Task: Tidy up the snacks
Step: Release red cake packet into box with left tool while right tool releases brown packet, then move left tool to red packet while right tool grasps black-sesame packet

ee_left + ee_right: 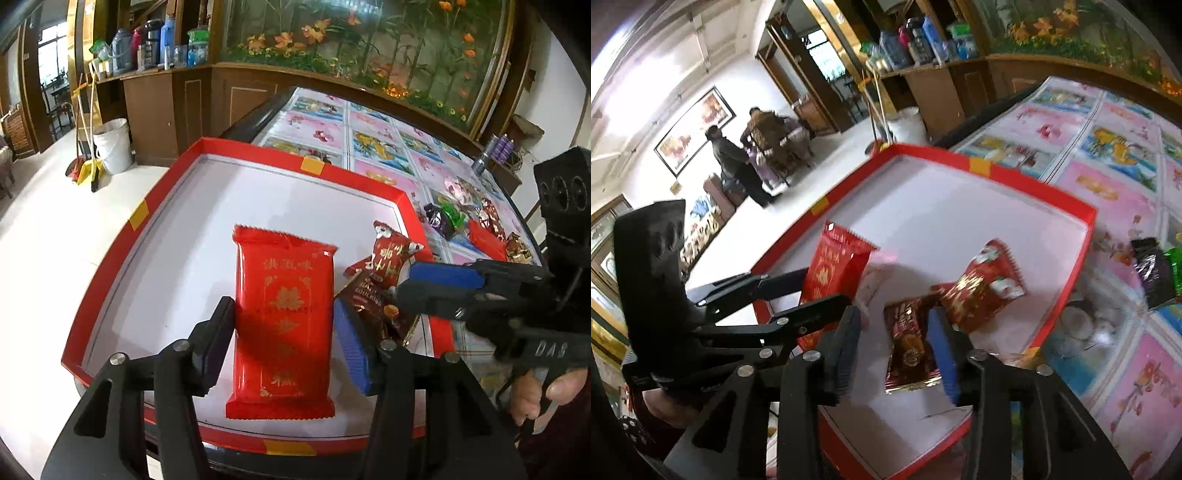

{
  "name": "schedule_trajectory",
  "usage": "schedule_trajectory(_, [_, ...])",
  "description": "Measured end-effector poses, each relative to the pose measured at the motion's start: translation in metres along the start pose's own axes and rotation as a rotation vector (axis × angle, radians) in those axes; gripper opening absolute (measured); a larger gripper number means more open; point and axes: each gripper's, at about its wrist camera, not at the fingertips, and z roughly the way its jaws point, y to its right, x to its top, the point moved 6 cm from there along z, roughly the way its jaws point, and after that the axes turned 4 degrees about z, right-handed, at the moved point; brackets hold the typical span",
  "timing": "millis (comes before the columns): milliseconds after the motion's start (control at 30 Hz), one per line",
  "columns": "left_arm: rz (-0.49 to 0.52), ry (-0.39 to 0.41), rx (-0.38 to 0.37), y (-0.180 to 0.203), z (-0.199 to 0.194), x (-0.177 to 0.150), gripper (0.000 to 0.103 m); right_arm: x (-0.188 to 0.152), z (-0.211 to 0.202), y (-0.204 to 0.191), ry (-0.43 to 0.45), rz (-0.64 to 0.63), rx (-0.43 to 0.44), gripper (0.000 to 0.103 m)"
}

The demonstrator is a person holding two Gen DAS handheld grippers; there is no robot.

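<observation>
A red-rimmed white tray point(306, 164) lies on the table. In it lies a long red snack packet point(284, 317), between the open fingers of my left gripper point(284, 343), which do not seem to press it. Beside it lie a small red candy packet point(391, 262) and a brown snack packet point(373, 306). In the right wrist view my right gripper point(894, 354) is open around the brown packet point(908, 347); the red candy packet point(982, 291) and the long red packet point(831, 273) lie further in the tray point(1082, 221).
Loose wrapped snacks point(476, 225) lie on the flowered tablecloth point(369, 136) right of the tray. A dark packet and a green one point(1156, 273) lie there too. A white bucket point(112, 146) stands on the floor. People point(738, 162) stand far off.
</observation>
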Motion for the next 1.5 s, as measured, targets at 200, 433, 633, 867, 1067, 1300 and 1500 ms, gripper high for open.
schedule_trajectory(200, [0.041, 0.012, 0.021, 0.011, -0.003, 0.004, 0.057, 0.007, -0.042, 0.056, 0.09, 0.096, -0.067, 0.046])
schedule_trajectory(433, [0.117, 0.008, 0.011, 0.045, -0.002, 0.011, 0.06, -0.006, -0.123, 0.165, 0.228, 0.274, -0.228, 0.056])
schedule_trajectory(633, [0.23, 0.006, -0.017, 0.095, 0.0, 0.027, 0.062, -0.029, -0.195, 0.249, 0.364, 0.423, -0.33, 0.063])
schedule_trajectory(867, [0.403, 0.024, -0.069, 0.172, 0.009, 0.051, 0.067, -0.049, -0.221, 0.321, 0.359, 0.508, -0.429, 0.069])
schedule_trajectory(1067, [0.536, 0.026, -0.124, 0.232, 0.032, 0.068, 0.067, -0.06, -0.195, 0.339, 0.235, 0.492, -0.506, 0.071])
schedule_trajectory(1300, [0.686, -0.004, -0.187, 0.288, 0.076, 0.076, 0.067, -0.066, -0.188, 0.323, 0.178, 0.381, -0.616, 0.057])
schedule_trajectory(1500, [0.879, -0.019, -0.268, 0.329, 0.094, 0.08, 0.067, -0.07, -0.202, 0.34, 0.225, 0.523, -0.544, 0.048])
